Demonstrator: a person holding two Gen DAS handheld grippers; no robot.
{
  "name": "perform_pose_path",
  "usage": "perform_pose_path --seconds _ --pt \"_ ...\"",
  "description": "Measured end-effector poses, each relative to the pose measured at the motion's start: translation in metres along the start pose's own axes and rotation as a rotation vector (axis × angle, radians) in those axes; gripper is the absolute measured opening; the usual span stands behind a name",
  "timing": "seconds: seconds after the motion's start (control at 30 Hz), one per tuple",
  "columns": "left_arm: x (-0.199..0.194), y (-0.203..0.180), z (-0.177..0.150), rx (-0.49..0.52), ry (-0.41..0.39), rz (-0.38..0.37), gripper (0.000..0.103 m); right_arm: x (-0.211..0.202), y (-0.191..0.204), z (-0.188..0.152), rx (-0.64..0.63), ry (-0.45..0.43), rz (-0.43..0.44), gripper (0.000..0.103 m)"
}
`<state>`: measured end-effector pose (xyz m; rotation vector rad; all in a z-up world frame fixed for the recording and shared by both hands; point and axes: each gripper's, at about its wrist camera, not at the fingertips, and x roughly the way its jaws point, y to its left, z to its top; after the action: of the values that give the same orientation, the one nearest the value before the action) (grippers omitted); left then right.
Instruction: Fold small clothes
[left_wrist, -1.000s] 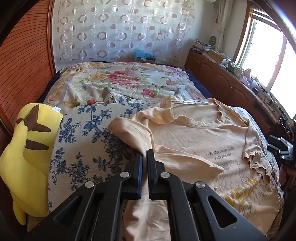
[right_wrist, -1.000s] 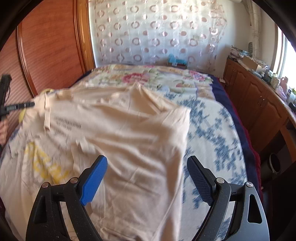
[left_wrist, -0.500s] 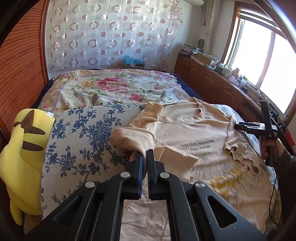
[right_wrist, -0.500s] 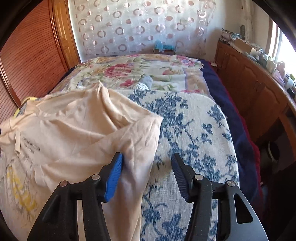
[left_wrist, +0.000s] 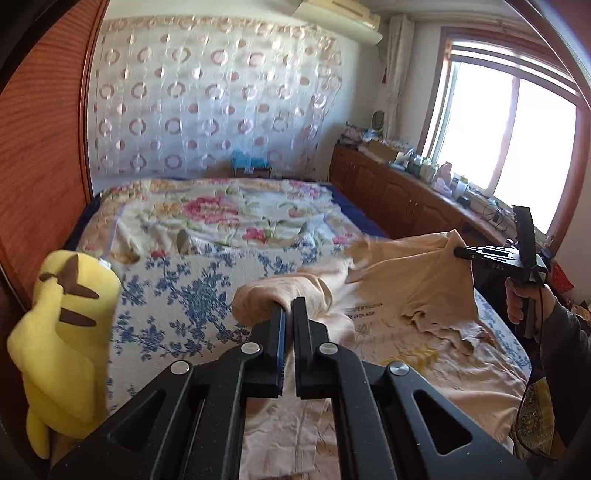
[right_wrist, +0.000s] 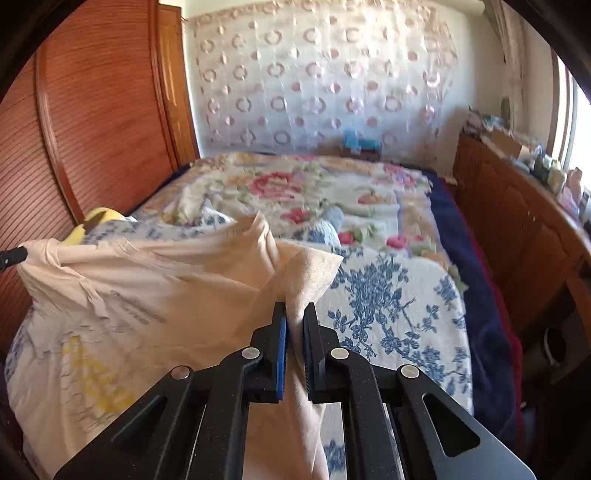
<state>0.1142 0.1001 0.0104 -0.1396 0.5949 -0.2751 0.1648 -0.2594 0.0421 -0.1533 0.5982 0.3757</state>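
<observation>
Peach cotton: the T-shirt (left_wrist: 399, 284) lies spread on the blue-floral bedspread (left_wrist: 177, 295), both side edges lifted off it.
Step in hand: apparently the start of a fold, each side of the shirt pinched and raised.
Left gripper (left_wrist: 289, 314): fingers pressed together on a bunched sleeve or shoulder edge, the cloth humped just beyond the tips.
Right gripper (right_wrist: 294, 325): fingers clamped on a fold of the shirt's right edge, fabric passing up between the blue pads (right_wrist: 282, 343) and flaring past them.
Next move: likely needs both edges carried together toward the shirt's middle, held level so the printed front stays flat.
Nearby: a yellow plush toy (left_wrist: 62, 332) at the left bed edge, apart from the shirt.
</observation>
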Motion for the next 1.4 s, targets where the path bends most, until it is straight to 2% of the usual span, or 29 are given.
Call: perform_pose_path --seconds 0.13,0.23,0.47,0.63,0.73,0.87,1.0,1.1,1.23,1.3,1.33,1.37,1.4 --pt "-0.044 0.003 -0.011 -0.002 -0.061 0.014 0.005 -0.062 0.002 -0.025 -0.041 -0.063 0.013 0.008" --pt "-0.069 0.008 -0.026 -0.009 -0.084 0.020 0.005 -0.092 0.003 -0.057 -0.051 -0.063 0.028 0.008" --pt "-0.105 0.009 -0.064 -0.033 -0.086 0.025 0.005 -0.157 -0.014 -0.106 0.004 -0.082 0.049 0.008" --pt "-0.125 0.003 -0.095 -0.031 -0.054 0.043 0.005 -0.191 -0.006 -0.125 -0.003 -0.050 0.059 0.008" --pt "-0.116 -0.003 -0.117 0.009 0.009 0.046 0.005 -0.182 -0.001 -0.146 0.008 0.001 0.108 0.008" --pt "-0.088 0.006 -0.143 -0.020 0.100 0.053 0.005 -0.146 0.003 -0.174 0.000 0.108 0.081 0.008" --pt "-0.083 0.004 -0.151 -0.026 0.118 0.053 0.005 -0.131 0.000 -0.178 0.016 0.143 0.085 0.008" --pt "-0.086 0.003 -0.150 -0.029 0.101 0.038 0.006 -0.133 0.004 -0.173 -0.010 0.149 0.080 0.008" --pt "-0.093 0.001 -0.142 -0.024 0.076 0.045 0.027 -0.142 0.002 -0.175 -0.013 0.137 0.077 0.008" --pt "-0.095 -0.001 -0.136 -0.006 0.074 0.041 0.055 -0.147 0.001 -0.174 -0.014 0.126 0.076 0.010" --pt "-0.094 -0.001 -0.134 -0.002 0.076 0.041 0.060 -0.149 0.000 -0.173 -0.014 0.119 0.075 0.013" --pt "-0.093 0.000 -0.132 -0.002 0.077 0.047 0.072 -0.151 0.000 -0.171 -0.016 0.114 0.070 0.014" --pt "-0.091 0.002 -0.130 -0.003 0.080 0.062 0.079 -0.152 -0.001 -0.171 -0.020 0.112 0.066 0.014"
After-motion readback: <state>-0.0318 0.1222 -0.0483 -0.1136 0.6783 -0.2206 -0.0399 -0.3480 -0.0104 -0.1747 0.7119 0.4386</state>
